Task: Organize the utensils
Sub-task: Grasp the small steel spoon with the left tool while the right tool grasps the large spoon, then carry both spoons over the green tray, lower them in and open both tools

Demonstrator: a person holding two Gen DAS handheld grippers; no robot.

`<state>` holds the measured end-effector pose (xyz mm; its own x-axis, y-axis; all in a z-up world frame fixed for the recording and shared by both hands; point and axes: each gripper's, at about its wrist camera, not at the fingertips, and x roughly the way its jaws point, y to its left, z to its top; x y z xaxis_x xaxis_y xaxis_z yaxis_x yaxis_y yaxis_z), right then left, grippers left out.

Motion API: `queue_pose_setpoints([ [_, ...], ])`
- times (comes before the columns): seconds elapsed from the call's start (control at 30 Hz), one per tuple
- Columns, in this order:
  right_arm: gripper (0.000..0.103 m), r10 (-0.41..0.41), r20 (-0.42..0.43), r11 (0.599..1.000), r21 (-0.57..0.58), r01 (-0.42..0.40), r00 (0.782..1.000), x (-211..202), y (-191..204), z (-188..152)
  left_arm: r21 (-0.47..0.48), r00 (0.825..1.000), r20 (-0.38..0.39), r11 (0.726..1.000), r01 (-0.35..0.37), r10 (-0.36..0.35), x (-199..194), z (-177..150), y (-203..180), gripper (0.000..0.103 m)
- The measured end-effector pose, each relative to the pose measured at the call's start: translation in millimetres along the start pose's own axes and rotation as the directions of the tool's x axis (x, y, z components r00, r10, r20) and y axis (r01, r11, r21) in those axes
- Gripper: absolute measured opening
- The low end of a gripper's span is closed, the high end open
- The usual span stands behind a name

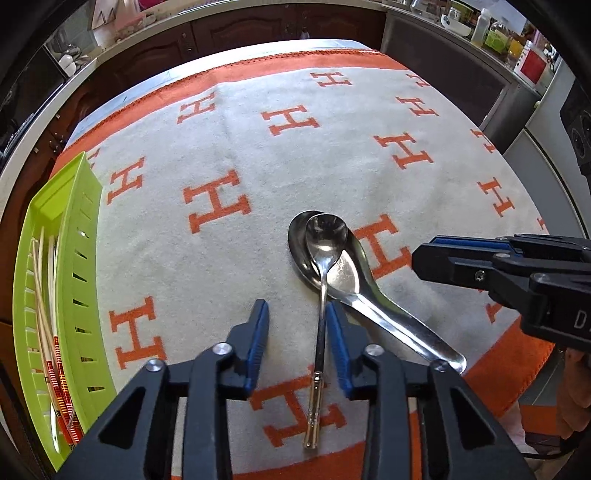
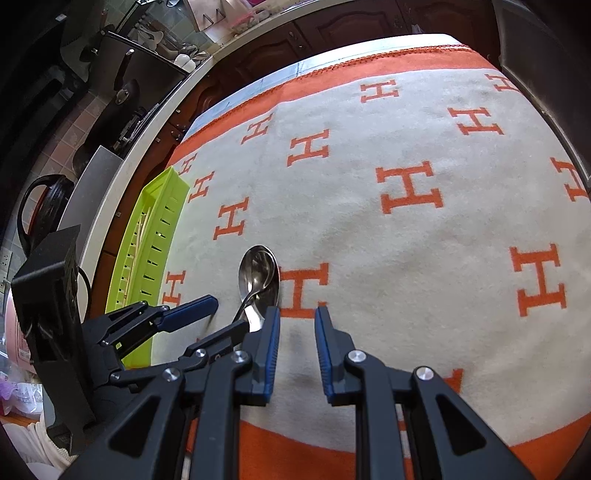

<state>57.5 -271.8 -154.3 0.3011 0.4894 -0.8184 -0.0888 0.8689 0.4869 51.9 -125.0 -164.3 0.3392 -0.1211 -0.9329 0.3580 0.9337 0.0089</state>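
With the left gripper [image 1: 297, 314] wide open astride the slim steel spoon [image 1: 320, 295], whose bowl rests in the broad steel ladle-spoon [image 1: 354, 280], close squarely on its handle, lift clear, then carry left to the lime-green slotted plastic tray [image 1: 79, 236]; the right gripper [image 2: 297, 321] hovers open and empty.

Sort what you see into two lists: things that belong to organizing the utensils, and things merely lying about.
Belongs to the job:
small spoon
large spoon
green tray
chopsticks in the tray
left tool
right tool

Just lying about:
patterned cloth
bottles on the counter
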Motion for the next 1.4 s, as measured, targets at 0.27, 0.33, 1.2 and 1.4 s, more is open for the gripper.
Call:
queue_pose_setpoints([
  [0.27,0.019,0.018,-0.021,1.0,-0.018,-0.019,1.0,10,4,0,-0.039,0.999,0.015,0.999,0.037,-0.037,0,0,5,0.002],
  [0.33,0.019,0.017,-0.026,0.999,-0.026,-0.018,1.0,13,6,1,-0.059,0.999,0.022,0.997,0.04,-0.039,0,-1,9,0.002],
  [1.2,0.003,-0.159,0.011,0.932,-0.328,0.154,0.987,42,63,-8,-0.242,0.981,0.19,0.966,0.094,-0.048,-51,-13,77,0.002],
  [1.4,0.002,-0.079,-0.033,0.971,-0.23,0.07,0.996,37,63,-6,-0.286,0.969,0.248,0.954,0.089,-0.016,-76,-21,101,0.002],
])
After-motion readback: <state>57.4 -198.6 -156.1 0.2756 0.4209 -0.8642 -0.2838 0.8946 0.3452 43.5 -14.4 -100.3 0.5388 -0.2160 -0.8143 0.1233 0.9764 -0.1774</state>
